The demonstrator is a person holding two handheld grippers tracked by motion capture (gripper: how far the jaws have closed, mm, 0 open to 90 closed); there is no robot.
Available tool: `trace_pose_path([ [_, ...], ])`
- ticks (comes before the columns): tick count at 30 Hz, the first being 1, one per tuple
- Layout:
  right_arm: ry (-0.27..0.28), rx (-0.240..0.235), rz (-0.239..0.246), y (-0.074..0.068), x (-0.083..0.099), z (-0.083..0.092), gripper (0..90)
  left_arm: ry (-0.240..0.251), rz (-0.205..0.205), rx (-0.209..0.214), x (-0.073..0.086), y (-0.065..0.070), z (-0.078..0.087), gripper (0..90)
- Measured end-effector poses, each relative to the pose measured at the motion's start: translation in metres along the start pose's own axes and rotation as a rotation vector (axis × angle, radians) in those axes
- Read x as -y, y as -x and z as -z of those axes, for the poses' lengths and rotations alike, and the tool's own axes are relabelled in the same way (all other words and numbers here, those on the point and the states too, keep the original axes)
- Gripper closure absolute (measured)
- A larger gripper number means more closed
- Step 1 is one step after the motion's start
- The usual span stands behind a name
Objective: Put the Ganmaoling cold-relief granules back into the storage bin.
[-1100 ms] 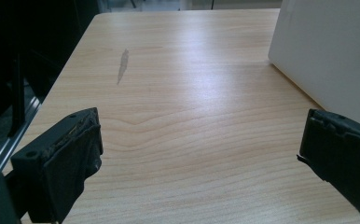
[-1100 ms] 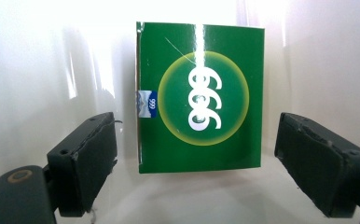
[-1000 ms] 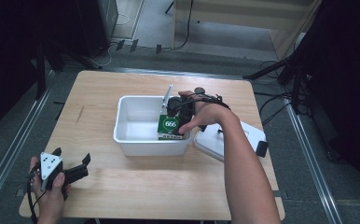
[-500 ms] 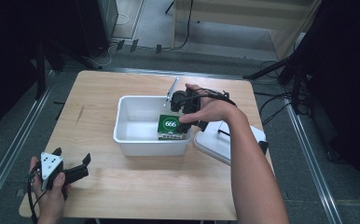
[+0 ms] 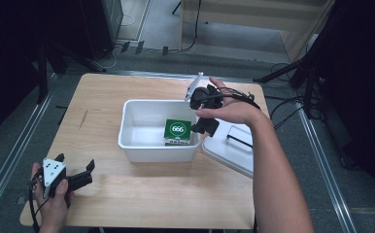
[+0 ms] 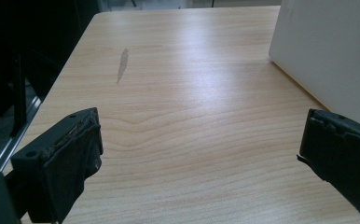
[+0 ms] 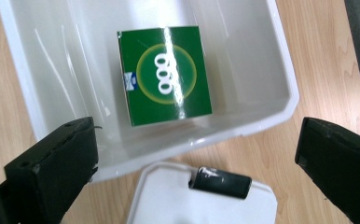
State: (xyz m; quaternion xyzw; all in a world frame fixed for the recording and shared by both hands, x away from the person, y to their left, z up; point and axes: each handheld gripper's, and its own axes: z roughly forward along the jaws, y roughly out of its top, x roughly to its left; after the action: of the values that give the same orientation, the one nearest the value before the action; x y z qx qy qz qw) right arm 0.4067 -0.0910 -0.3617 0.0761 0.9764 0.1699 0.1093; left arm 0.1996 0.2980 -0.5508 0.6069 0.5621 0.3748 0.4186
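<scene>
High view overhead; right gripper view close above bin (image 7: pixel 280 70).

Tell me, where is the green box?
In the high view the green box lies inside the white tub, at its right end, beside the lid.

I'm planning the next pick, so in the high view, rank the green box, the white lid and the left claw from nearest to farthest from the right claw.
1. Green box, in the bin just left of the right claw.
2. White lid, on the table below it.
3. Left claw, at the near-left corner.

Glossy green box (image 7: pixel 164 75) in smooth white plastic tub (image 5: pixel 142 145) on matt pale wood table (image 5: pixel 127 194).
</scene>
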Motion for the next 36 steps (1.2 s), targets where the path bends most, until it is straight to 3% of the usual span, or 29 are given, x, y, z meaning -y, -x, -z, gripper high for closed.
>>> trace_pose_path([
  [17,-0.005,0.044,-0.038,0.004,0.037,0.026,0.0,-0.002,-0.004,-0.003,0.000,0.001,0.000,0.0],
  [36,-0.033,0.072,-0.093,0.003,0.079,0.034,0.0,-0.003,-0.005,0.000,0.000,0.001,0.000,0.0],
])
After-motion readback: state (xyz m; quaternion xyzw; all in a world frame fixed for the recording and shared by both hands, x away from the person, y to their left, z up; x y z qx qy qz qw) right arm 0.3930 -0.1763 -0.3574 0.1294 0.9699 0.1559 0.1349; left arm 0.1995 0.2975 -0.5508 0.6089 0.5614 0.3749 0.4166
